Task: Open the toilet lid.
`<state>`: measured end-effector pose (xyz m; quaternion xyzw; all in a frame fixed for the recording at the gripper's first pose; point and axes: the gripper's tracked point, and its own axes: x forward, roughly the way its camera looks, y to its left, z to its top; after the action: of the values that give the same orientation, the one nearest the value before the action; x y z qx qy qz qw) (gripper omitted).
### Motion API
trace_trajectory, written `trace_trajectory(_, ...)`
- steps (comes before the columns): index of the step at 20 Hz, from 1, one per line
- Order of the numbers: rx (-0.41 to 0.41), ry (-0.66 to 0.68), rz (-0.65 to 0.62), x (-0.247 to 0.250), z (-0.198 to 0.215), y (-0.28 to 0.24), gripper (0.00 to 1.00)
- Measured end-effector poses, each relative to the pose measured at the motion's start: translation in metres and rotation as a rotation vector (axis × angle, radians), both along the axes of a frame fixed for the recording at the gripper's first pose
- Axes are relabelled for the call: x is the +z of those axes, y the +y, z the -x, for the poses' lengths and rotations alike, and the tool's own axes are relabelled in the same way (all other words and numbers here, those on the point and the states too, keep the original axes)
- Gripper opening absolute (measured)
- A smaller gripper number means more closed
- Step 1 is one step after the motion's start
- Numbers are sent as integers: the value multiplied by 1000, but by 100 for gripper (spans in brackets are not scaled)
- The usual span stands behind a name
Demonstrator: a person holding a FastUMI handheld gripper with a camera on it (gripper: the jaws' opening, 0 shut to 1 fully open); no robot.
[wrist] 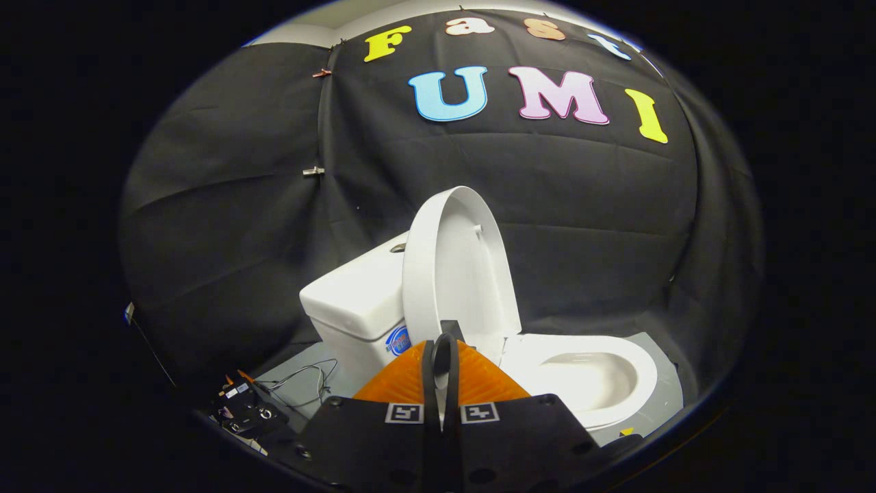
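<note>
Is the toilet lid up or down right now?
Up. The lid stands raised against the tank, the bowl exposed. The gripper is shut, holding nothing.

toilet (pixel 479 329): 1 | toilet lid (pixel 458 267): 1, raised | tank (pixel 356 294): 1 | hand-held gripper (pixel 443 356): 1, fingers together on nothing | metal clips (pixel 313 171) on wall: 2 | cables (pixel 301 380) on floor: 1 tangle
</note>
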<state>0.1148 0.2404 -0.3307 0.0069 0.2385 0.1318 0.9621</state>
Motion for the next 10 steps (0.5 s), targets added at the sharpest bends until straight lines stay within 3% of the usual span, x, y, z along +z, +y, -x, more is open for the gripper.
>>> trace_trajectory(7,25,18,-9,3,4,3,10)
trace_trajectory(8,38,25,-16,5,8,5,17)
trace_trajectory(9,46,27,-21,5,7,8,19)
trace_trajectory(10,41,13,-18,10,7,6,35)
